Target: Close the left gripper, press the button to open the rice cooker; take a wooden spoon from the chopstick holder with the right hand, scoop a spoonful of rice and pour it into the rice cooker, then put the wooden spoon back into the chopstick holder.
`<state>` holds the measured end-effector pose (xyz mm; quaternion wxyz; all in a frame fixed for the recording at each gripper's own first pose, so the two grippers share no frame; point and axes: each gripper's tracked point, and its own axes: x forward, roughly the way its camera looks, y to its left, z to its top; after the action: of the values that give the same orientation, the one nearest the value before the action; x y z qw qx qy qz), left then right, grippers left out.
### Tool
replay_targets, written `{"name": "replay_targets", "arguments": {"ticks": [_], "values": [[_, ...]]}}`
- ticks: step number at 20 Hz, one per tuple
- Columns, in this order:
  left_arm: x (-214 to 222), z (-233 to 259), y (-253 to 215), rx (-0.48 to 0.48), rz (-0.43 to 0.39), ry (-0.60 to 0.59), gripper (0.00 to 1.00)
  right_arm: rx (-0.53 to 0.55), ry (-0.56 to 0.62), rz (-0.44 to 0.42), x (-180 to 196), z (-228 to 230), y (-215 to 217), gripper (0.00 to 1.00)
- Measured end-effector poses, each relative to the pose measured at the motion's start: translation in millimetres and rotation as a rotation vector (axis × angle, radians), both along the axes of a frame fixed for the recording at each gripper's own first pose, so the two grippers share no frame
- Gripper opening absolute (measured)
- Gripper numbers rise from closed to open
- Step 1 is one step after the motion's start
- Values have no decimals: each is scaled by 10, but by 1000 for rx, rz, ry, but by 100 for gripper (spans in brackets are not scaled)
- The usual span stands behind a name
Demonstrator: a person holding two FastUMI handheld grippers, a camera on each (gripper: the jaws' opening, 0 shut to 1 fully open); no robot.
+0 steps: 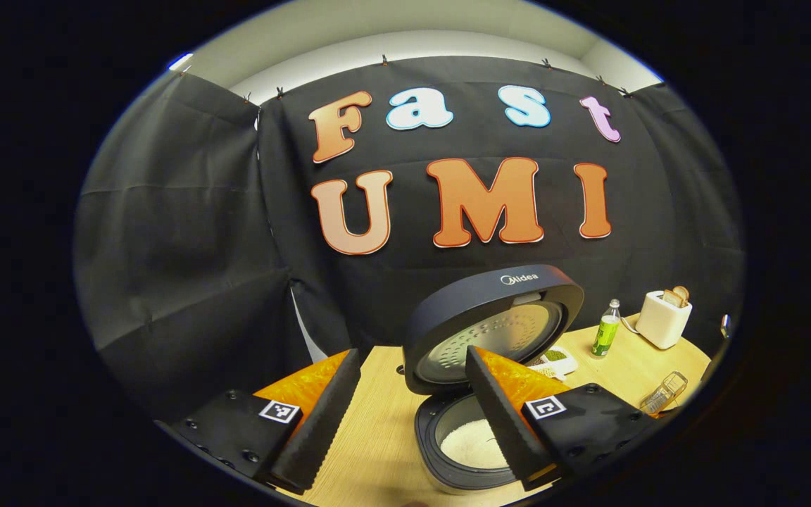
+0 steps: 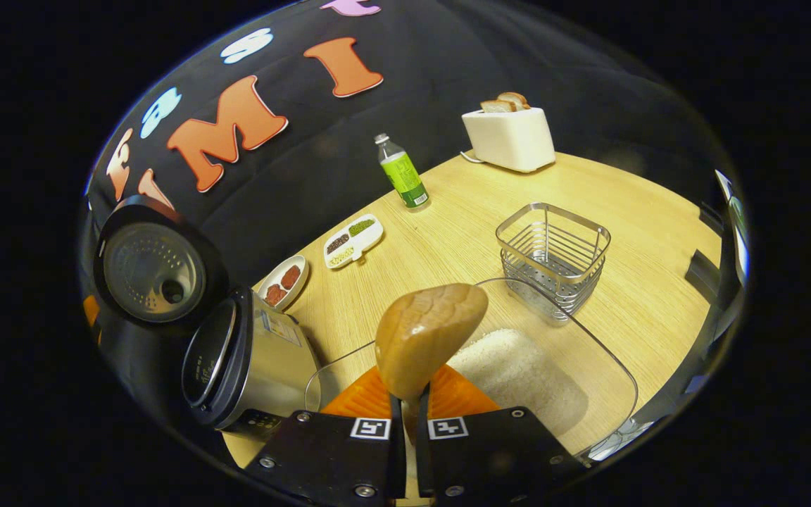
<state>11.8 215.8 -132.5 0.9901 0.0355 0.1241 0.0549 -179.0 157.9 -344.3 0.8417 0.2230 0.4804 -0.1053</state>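
Gripping wooden spoon [image 2: 428, 331], right claw [image 2: 410, 401] above rice [image 2: 518, 373]

Black cloth wall [image 1: 187, 232] is hanging in folds behind a light wood-grain counter [image 2: 490, 204]; a pale ceiling [image 1: 405, 32] is showing above the cloth's clipped top edge.

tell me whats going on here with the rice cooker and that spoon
A person works two handheld grippers. The right gripper is shut on a wooden spoon, held over a clear container of rice. The rice cooker stands open with rice already in its pot. The left gripper hangs open near it. The wire chopstick holder is empty.
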Motion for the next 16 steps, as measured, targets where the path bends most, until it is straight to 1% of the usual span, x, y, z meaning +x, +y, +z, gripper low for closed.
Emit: {"name": "replay_targets", "arguments": {"ticks": [3,5,6,10,13,16], "values": [[-15,-12,-4,4,0,2,100,-2,0,36,5,-5,71,6],[-16,-15,-2,5,0,4,100,35,11,45,4,-14,141,6],[-15,-9,-11,3,-2,5,94,62,17,45,-7,-14,172,5],[11,-29,-54,-10,-3,8,94,223,61,22,-20,-38,281,5],[53,-42,-108,-13,-5,12,94,360,91,-20,-4,-34,344,5],[85,-50,-190,-16,-12,15,94,454,102,-54,34,2,317,5]]}}
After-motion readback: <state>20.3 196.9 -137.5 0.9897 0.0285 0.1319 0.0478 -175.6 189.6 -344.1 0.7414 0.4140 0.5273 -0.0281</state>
